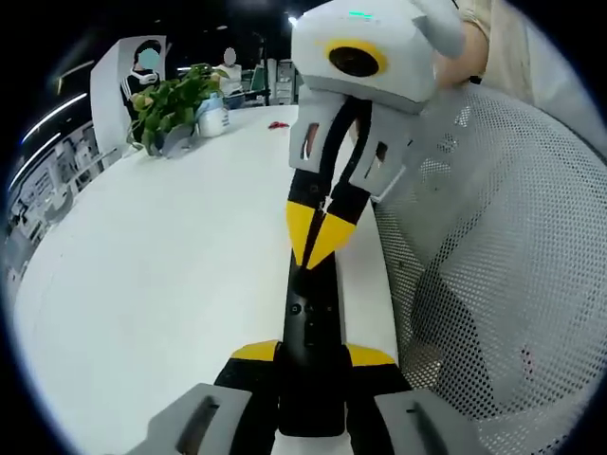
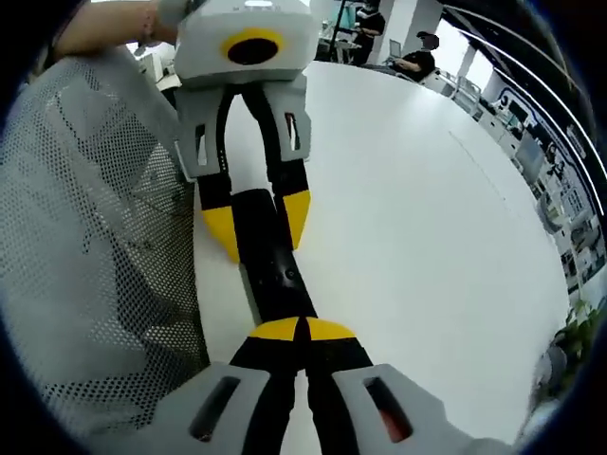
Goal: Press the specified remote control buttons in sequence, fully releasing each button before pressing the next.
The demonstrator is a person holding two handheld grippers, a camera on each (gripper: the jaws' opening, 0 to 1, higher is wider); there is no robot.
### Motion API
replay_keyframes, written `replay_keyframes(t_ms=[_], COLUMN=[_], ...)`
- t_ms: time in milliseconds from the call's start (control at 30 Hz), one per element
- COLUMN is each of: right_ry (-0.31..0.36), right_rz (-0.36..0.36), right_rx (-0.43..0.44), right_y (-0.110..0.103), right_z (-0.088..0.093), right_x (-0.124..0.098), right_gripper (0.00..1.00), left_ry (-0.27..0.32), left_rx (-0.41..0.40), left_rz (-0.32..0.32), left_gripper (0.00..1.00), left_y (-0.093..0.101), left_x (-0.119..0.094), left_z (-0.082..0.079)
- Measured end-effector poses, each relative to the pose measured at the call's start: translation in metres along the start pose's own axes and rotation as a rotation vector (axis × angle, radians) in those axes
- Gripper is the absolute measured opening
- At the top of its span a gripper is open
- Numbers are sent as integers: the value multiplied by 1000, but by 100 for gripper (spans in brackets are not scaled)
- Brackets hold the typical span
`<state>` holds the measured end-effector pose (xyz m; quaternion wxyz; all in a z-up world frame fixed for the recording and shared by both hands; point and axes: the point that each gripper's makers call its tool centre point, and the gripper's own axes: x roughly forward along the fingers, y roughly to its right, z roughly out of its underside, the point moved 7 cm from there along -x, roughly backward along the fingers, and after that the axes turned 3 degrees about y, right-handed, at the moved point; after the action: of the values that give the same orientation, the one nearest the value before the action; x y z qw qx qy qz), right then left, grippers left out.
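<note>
White bench runs under both grippers, with a mesh chair back beside it. Left gripper is clamped on the near end of a black remote control, which lies along the bench edge. Right gripper has its yellow tips pinched together, pressing down on the remote's far part. From the right gripper view, the left gripper straddles the remote. Farther off on the bench stand a potted plant and a jug.

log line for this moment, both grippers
left gripper: shut on remote | right gripper: jaws shut, tips on remote | surface: white table | beside: mesh chair
</note>
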<state>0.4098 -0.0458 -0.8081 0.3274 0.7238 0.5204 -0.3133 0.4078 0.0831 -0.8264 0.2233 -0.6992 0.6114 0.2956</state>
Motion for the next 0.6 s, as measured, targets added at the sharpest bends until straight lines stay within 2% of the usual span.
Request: replay_keyframes(t_ms=[133, 233, 333, 400, 600], right_ry=[-28, -2, -16, -5, 1], right_rz=[-21, -57, -38, -66, -76], right_rx=[-80, -76, -130, -131, -205], right_y=[-2, -10, -13, -16, -24], right_z=[-5, -11, -13, -15, -20], right_x=[2, 5, 6, 7, 10], right_gripper=[0, 0, 0, 0, 0], left_ry=[0, 2, -2, -1, 2], left_rx=[-2, -7, -9, -12, -25], left_rz=[-2, -5, -7, -5, -5], left_gripper=[25, 25, 25, 25, 25], left_y=[0, 0, 1, 1, 1], left_x=[0, 1, 1, 1, 0], left_z=[-1, -1, -1, -1, -2])
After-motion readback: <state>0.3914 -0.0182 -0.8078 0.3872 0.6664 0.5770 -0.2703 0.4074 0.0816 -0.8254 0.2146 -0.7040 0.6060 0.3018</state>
